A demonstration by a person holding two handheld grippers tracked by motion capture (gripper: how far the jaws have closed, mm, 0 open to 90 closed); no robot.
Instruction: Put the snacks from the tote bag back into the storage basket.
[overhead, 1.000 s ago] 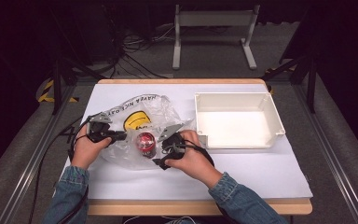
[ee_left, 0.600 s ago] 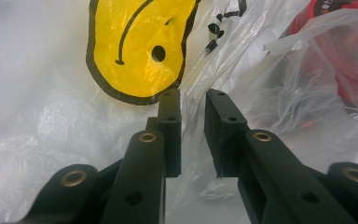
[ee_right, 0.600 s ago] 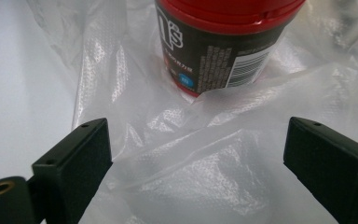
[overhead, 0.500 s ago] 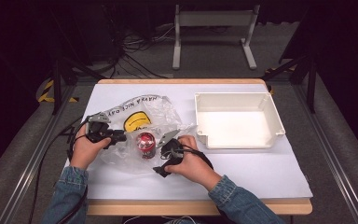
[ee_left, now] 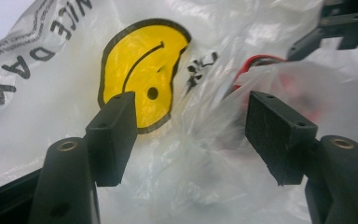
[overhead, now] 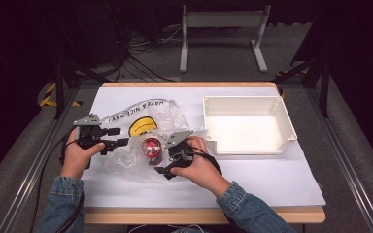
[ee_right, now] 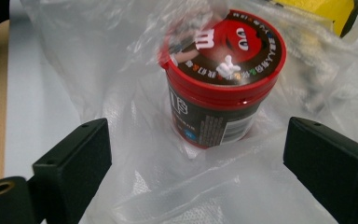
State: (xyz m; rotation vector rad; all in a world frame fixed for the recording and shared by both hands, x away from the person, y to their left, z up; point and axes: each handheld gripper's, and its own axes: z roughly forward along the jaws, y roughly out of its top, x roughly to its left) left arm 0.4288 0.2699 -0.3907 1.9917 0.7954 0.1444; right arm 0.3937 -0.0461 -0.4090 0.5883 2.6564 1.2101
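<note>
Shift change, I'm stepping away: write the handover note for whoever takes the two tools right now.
Left tool: jaws have just been opening, now apart over the clear plastic bag, gripping nothing.
Right tool: jaws wide open on either side of the red-lidded candy tub, not touching it.
Things: the tub stands upright in the crumpled bag, plastic draped round it and partly over the lid. The white tray sits to the right, nothing in it.
Done: bag let go by the left tool.
Left, probably: grip the tub, free it from the bag, set it in the tray.
</note>
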